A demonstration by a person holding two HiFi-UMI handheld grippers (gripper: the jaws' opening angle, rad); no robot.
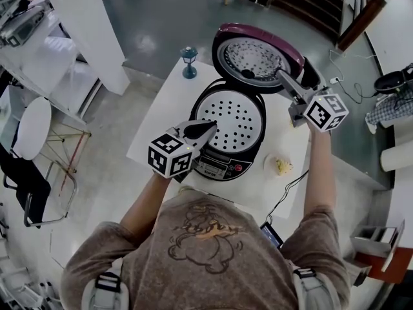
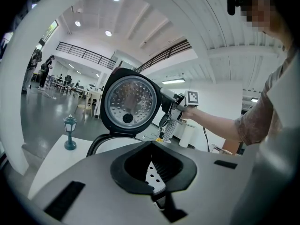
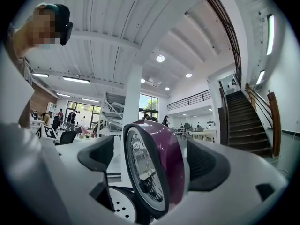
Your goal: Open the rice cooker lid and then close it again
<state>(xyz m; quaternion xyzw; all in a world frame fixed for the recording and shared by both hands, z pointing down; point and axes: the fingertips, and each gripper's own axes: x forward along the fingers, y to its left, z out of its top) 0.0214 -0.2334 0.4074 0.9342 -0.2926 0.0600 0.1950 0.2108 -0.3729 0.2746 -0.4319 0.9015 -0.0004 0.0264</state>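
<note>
The rice cooker (image 1: 226, 165) stands on the white table with its maroon lid (image 1: 255, 57) swung up and back, so the perforated inner plate (image 1: 235, 121) shows. My right gripper (image 1: 284, 79) is open at the lid's right rim. In the right gripper view the lid (image 3: 161, 158) stands edge-on between the two pads (image 3: 96, 156), with a gap at the left pad. My left gripper (image 1: 205, 128) is shut and empty, hovering over the front of the cooker. From the left gripper view the lid (image 2: 129, 106) faces me and the right gripper (image 2: 171, 102) is at its side.
A small green lantern figure (image 1: 188, 62) stands at the table's far left corner (image 2: 70, 131). A small plate with food (image 1: 281, 166) lies right of the cooker, with a cable (image 1: 288, 187) running off the table's front edge. A black chair (image 1: 32, 173) stands on the floor to the left.
</note>
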